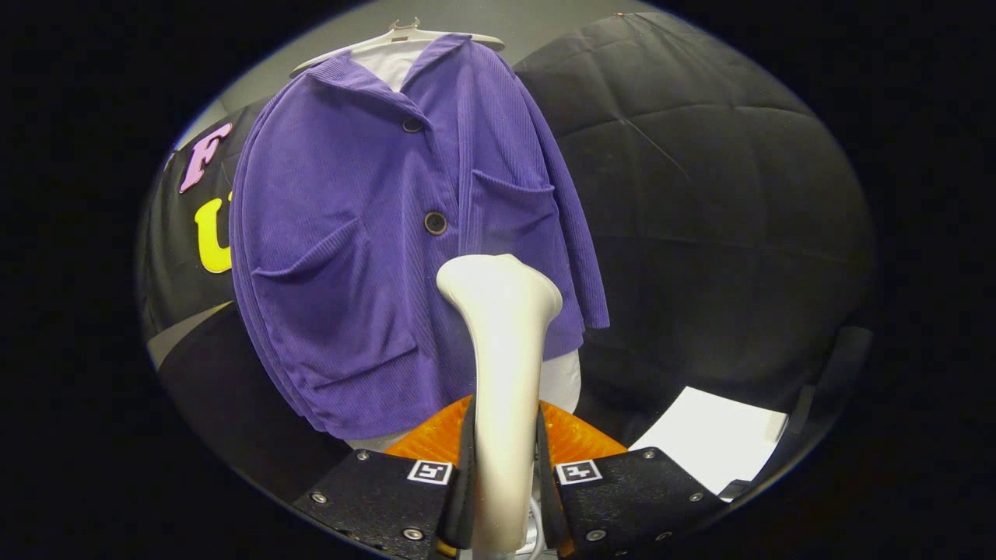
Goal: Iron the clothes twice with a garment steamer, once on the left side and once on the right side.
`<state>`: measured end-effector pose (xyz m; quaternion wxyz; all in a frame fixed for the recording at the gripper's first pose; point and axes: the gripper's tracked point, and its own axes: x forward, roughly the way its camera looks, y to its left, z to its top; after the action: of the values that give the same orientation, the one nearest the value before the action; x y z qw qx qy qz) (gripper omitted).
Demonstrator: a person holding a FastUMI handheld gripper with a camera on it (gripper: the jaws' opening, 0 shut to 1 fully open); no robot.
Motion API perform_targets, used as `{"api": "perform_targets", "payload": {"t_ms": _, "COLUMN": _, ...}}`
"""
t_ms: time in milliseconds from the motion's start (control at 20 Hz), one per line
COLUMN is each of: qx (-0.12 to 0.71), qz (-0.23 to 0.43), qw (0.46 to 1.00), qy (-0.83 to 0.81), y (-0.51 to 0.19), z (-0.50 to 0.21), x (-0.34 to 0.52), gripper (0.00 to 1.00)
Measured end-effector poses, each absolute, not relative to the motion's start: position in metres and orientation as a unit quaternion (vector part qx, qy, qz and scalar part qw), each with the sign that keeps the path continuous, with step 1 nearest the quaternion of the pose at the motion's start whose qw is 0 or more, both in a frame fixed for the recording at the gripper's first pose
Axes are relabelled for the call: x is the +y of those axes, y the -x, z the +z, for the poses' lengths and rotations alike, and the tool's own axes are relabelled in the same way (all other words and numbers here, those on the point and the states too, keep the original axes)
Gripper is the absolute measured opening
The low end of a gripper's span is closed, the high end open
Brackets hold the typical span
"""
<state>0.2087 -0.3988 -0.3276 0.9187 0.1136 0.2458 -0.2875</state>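
Gripper (503, 474) fingers pinched from both sides on neck of cream steamer (502, 373); held upright, head flaring out above the fingertips. Smooth hard plastic, probably slippery and top-heavy; best held low on the narrow neck, as here. Orange base (576, 435) just behind the fingers, identity unclear. Just beyond the steamer head: purple jacket (373, 249), ribbed soft cloth, light, likely to sway under pressure; buttoned, two patch pockets, hung on a white hanger (405, 35) over a white form. White sheet (716, 443) low to the right. Black quilted cloth behind, pale wall above.
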Motion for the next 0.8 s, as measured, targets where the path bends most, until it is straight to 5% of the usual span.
{"api": "perform_targets", "payload": {"t_ms": 300, "qx": 0.264, "qz": -0.274, "qw": 0.918, "qy": -0.111, "y": -0.191, "z": -0.336, "x": -0.387, "gripper": 0.34}}
{"api": "perform_targets", "payload": {"t_ms": 800, "qx": 0.167, "qz": -0.193, "qw": 0.965, "qy": -0.063, "y": -0.152, "z": -0.171, "x": -0.296, "gripper": 0.34}}
